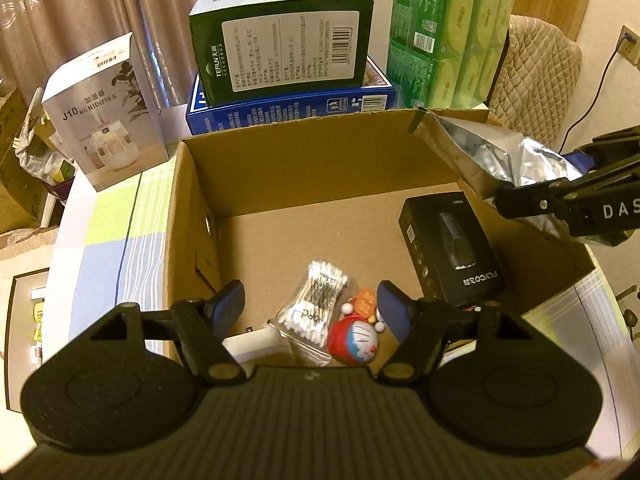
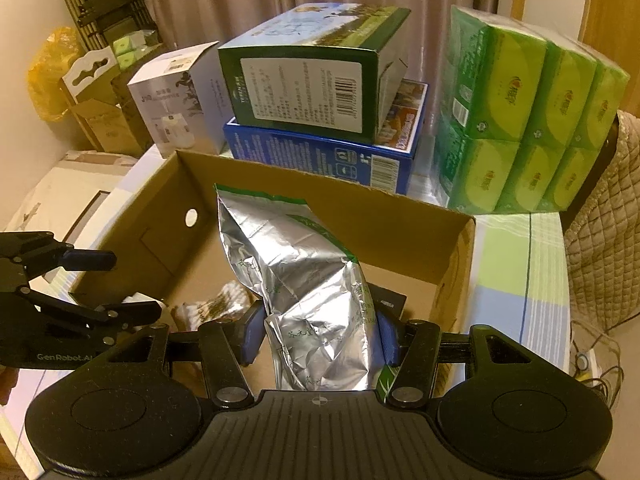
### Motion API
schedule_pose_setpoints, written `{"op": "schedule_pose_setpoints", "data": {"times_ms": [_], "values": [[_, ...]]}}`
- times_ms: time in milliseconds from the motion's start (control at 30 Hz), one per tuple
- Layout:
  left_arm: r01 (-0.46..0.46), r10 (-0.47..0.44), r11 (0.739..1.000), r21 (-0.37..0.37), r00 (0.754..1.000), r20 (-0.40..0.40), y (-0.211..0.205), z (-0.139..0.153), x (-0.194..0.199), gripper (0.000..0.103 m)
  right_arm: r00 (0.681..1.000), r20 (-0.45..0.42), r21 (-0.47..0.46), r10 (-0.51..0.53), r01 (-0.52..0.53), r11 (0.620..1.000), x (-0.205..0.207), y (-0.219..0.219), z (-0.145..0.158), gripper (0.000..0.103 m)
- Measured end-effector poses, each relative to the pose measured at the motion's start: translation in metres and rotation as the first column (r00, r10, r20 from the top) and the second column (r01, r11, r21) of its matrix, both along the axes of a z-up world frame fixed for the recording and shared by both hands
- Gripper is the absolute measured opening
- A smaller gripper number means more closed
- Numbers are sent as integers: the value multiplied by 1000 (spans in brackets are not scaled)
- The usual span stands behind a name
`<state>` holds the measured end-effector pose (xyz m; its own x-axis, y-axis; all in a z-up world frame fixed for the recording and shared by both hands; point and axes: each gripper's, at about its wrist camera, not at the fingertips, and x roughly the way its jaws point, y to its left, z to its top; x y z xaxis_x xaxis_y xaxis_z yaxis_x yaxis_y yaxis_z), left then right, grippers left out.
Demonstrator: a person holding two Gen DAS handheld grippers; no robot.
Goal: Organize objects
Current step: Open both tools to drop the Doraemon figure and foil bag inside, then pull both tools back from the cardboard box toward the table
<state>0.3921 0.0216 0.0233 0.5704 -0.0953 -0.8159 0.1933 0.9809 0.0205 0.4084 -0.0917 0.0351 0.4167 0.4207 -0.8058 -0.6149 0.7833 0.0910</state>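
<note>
A foil bag (image 2: 304, 292) is pinched between the fingers of the right gripper (image 2: 320, 336), above the open carton (image 2: 452, 248). The left gripper (image 1: 312, 304) is spread wide, with nothing held; just beyond its fingertips, swabs (image 1: 316, 300), a toy (image 1: 358, 340) and a black box (image 1: 448, 248) are seen on the carton floor.

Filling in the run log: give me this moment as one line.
right gripper: shut on foil bag, over cardboard box | left gripper: open, empty | in box: cotton swabs, black box, Doraemon toy
</note>
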Motion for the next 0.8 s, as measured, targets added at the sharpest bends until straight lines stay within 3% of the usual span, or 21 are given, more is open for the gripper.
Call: {"op": "schedule_pose_setpoints", "data": {"times_ms": [133, 367, 800], "values": [[2, -2, 1000, -2, 1000, 1, 1, 1, -1, 70, 1000, 4, 6, 9, -10, 1000, -2, 3, -1, 53], [-1, 1, 1000, 3, 1000, 11, 4, 3, -6, 72, 999, 53, 108, -3, -3, 994, -4, -3, 9, 65], [-14, 15, 1000, -14, 999, 43, 1, 20, -43, 78, 999, 51, 69, -15, 12, 998, -43, -29, 14, 68]]}}
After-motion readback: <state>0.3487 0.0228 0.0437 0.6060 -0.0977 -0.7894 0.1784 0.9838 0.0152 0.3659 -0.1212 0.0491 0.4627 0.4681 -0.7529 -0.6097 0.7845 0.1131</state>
